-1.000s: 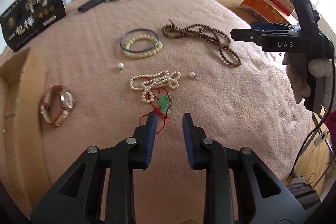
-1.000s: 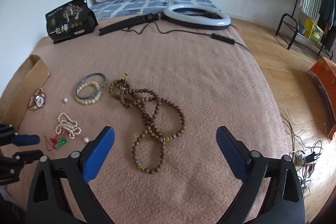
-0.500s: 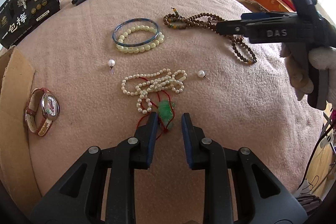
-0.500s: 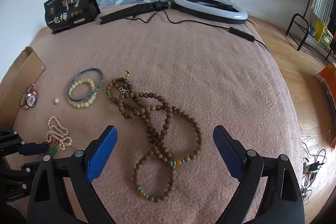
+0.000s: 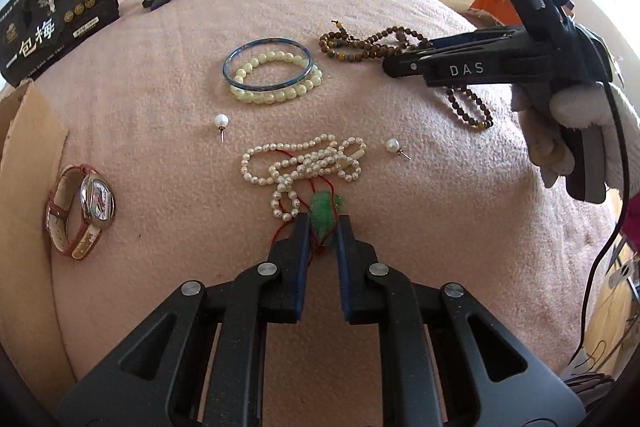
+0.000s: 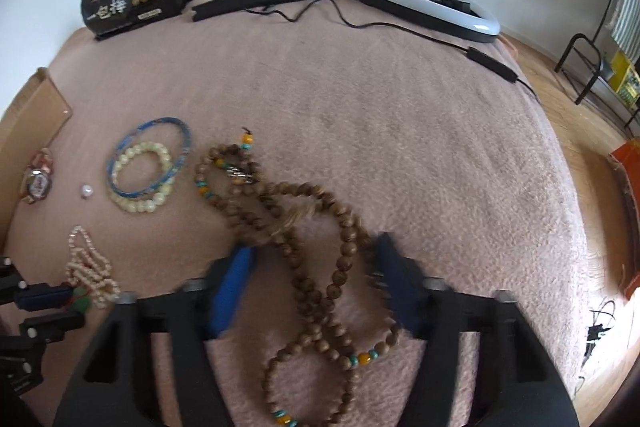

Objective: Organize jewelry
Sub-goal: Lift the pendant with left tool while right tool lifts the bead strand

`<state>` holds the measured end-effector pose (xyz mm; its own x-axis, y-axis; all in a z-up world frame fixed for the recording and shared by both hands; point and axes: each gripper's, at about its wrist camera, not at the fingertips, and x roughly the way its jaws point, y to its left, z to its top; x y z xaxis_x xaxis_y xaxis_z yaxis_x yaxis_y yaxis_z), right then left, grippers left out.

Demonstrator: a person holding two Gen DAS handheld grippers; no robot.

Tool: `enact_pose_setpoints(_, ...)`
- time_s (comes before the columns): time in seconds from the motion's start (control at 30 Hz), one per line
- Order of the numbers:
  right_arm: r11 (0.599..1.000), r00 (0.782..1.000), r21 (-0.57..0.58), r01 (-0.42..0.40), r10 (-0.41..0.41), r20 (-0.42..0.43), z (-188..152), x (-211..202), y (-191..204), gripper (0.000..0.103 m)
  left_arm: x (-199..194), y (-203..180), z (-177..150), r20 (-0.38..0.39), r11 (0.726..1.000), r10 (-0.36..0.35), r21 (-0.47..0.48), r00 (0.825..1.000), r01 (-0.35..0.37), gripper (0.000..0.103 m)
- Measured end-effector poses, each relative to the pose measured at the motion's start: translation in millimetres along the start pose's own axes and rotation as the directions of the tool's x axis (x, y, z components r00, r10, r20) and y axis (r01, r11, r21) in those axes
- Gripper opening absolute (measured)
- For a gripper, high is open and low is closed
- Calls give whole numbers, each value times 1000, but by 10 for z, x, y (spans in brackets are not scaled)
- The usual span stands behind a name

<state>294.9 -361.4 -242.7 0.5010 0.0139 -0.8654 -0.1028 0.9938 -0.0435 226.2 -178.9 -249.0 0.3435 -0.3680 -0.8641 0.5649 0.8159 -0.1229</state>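
Two grippers at work on one pink blanket. My left gripper, jaws just drawn in, is clamped on the green pendant whose red cord tangles in the pearl strand, likely to lift them apart. My right gripper, jaws just closing but not yet pinching, straddles the wooden beads. Bangle, watch and two pearl pins lie untouched nearby
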Motion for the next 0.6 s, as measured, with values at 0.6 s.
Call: enact_pose_setpoints(0.6, 997, 996, 10, -75, 74, 49, -186, -506, 166, 11, -514, 135, -163, 75, 999, 6, -43, 997, -3, 11)
